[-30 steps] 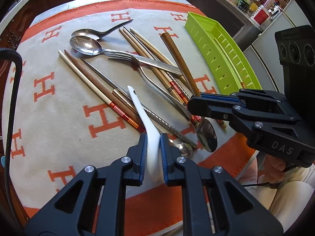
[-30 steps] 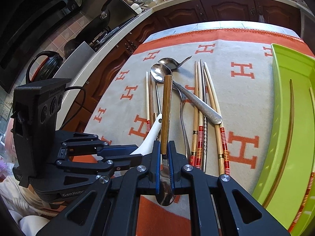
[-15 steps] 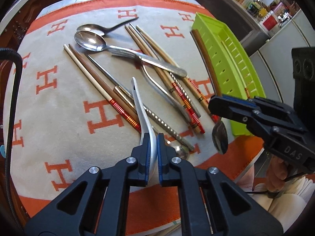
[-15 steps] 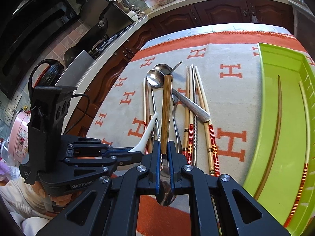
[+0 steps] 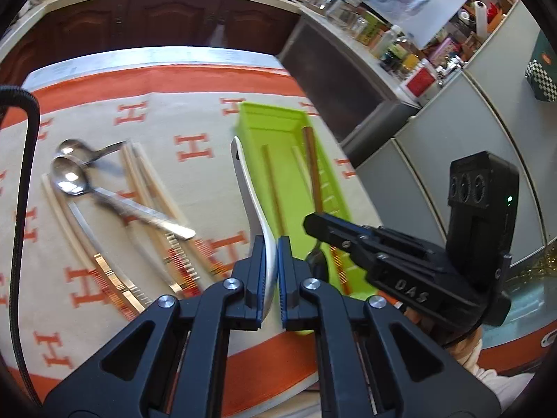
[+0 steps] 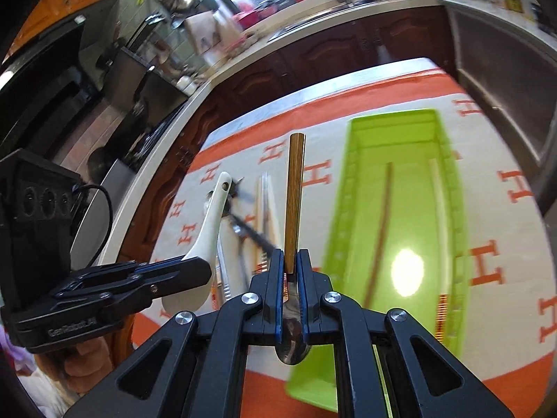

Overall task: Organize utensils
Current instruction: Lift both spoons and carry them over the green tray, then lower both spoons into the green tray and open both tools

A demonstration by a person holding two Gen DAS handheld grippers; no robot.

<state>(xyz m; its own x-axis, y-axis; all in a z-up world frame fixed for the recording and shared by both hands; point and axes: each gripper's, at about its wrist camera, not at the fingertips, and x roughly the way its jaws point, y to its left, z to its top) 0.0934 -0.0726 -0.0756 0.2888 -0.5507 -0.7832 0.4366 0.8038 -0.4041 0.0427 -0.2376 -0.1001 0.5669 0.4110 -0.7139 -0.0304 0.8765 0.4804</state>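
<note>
Left gripper (image 5: 268,271) marked "GenRobot.AI" clamping white spoon (image 5: 251,205), right gripper (image 6: 289,291) marked "DAS" clamping wooden-handled spoon (image 6: 294,202)

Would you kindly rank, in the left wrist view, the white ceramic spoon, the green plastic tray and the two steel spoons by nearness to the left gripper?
1. White ceramic spoon: clamped in the left gripper, handle pointing away.
2. Green plastic tray: just right of the gripper, running away from it.
3. Two steel spoons: far left on the orange-and-cream cloth; their bowls overlap, too close to separate.
</note>
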